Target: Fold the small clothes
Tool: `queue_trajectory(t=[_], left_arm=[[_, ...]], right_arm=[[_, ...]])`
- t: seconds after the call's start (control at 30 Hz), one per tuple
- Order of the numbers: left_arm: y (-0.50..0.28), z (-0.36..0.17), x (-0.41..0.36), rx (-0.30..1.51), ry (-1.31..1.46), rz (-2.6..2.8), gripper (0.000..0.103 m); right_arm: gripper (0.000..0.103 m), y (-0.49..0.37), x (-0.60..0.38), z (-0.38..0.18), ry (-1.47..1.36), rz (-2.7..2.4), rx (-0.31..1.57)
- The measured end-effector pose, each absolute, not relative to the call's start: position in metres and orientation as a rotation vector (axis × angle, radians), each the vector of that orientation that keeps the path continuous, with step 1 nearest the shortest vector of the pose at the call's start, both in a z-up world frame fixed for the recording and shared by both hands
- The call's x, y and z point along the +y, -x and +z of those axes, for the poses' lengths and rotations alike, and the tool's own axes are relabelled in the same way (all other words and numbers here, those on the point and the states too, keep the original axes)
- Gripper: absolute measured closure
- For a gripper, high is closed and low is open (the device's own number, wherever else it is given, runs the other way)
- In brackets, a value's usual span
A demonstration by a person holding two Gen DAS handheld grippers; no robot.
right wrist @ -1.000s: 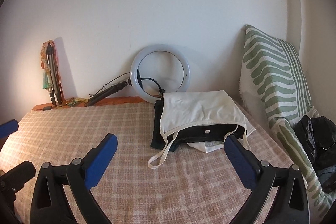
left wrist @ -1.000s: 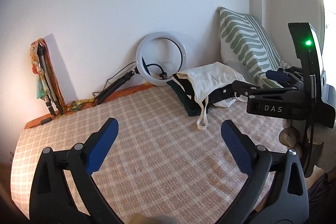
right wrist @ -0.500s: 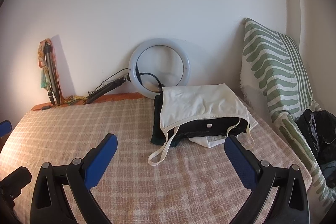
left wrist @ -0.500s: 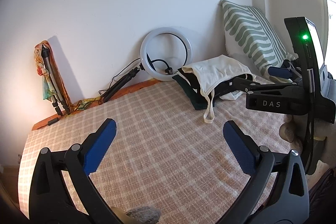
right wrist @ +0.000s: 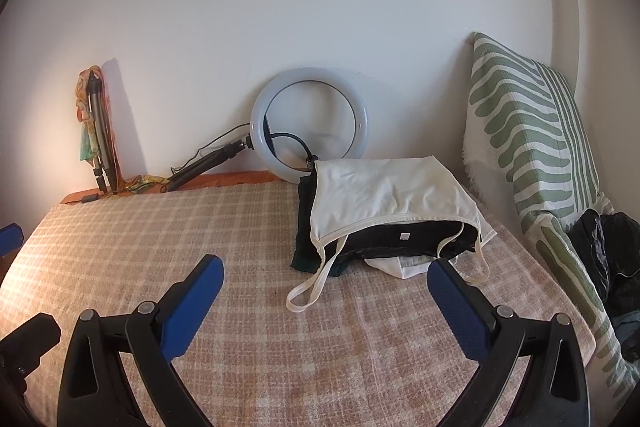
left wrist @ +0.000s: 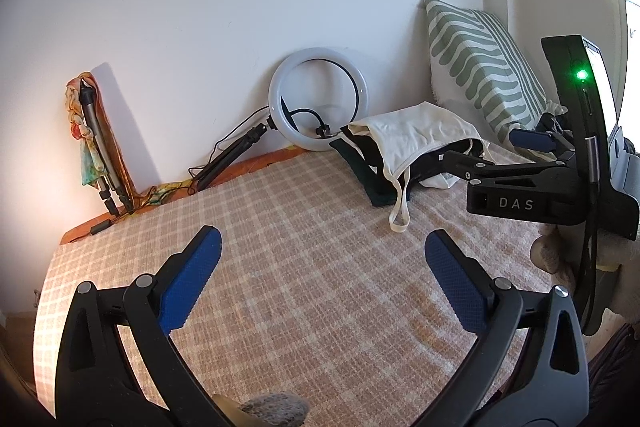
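Checked peach-and-cream woven bedspread [right wrist: 168, 235] is lying bare and wide before you, its left edge dropping away. Your stack of small folded clothes, a cream strappy top uppermost [right wrist: 384, 195], is sitting far right, close to the green-striped pillow [right wrist: 528, 131]. You are holding the left gripper [left wrist: 320, 267] and right gripper [right wrist: 324, 291] spread wide, both empty.

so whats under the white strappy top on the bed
Under the white strappy top lies a black garment, a dark green one at its left edge, and a bit of white fabric poking out in front. How many pieces the pile holds is hidden.
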State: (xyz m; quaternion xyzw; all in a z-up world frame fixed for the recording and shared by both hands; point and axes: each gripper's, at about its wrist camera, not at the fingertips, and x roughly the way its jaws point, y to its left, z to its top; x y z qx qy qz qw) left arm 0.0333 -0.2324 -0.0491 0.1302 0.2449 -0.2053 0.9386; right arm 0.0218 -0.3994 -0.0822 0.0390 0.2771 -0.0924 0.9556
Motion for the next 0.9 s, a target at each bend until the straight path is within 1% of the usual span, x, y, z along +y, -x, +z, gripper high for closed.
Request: queue_trajectory(t=[0.9], left_arm=[[-0.0296, -0.0505, -0.2352, 0.517, -0.257, -0.425, 0.0]], right_arm=[[0.0, -0.0191, -0.3941, -0.0834, -0.082, -0.181, 0.568]])
